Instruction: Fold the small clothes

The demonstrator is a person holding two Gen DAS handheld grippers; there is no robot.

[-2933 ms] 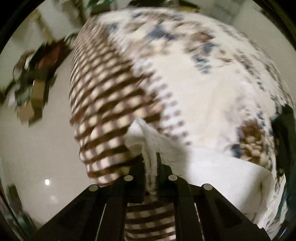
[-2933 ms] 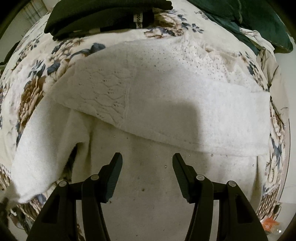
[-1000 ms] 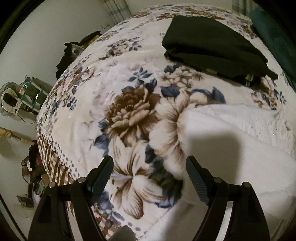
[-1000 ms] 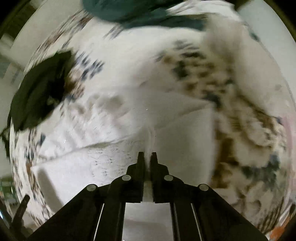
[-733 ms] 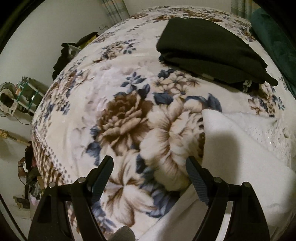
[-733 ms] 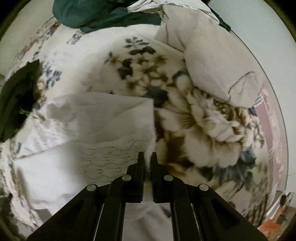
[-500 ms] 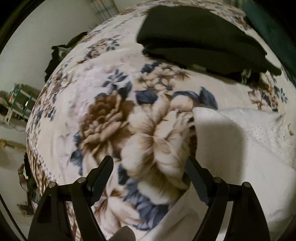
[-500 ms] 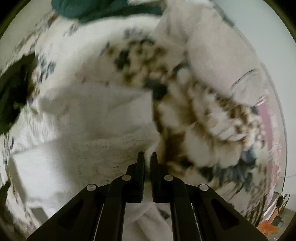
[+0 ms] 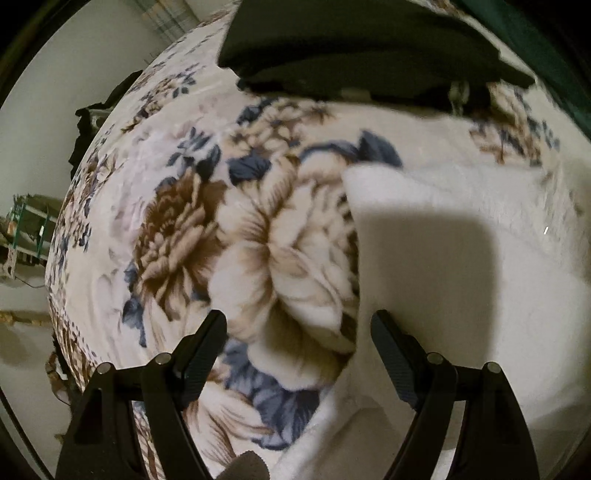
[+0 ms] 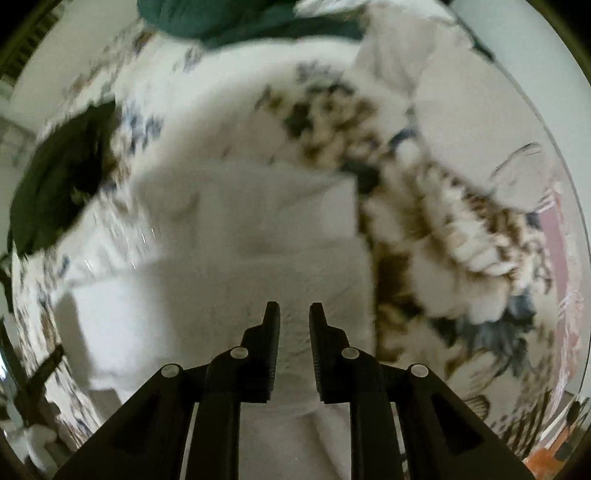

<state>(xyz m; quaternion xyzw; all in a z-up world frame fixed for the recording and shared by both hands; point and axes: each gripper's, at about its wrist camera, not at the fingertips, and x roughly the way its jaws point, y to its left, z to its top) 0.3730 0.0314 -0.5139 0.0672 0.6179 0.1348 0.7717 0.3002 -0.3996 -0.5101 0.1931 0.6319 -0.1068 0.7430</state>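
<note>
A bed fills the room's middle, spread with a floral blanket (image 9: 236, 236) of big brown, cream and blue blossoms. Ahead of both pairs of jaws it stretches away; past the right gripper's tips and off to their right it bunches into a pale rumpled heap (image 10: 472, 122).

On the blanket lies the white knitted garment (image 10: 258, 236), folded over on itself into a rough rectangle. Seen from the right gripper it spreads from just under the tips forward and to their left, its straight edge running ahead just right of the tips. Seen from the left gripper the same garment (image 9: 461, 258) lies under the right-hand finger and on beyond it, with its near corner ahead of that finger.

A folded dark garment (image 9: 362, 48) rests on the blanket well ahead of the left gripper's tips. A dark green cloth (image 10: 236, 18) lies far ahead of the right gripper.

The left gripper (image 9: 299, 328) hangs with its jaws spread wide and gripping nothing, one finger above the flowers, the other above the white knit.

The right gripper (image 10: 294, 314) points down at the white knit; its jaws are opening, a narrow gap between them, the pads pressing on nothing.
</note>
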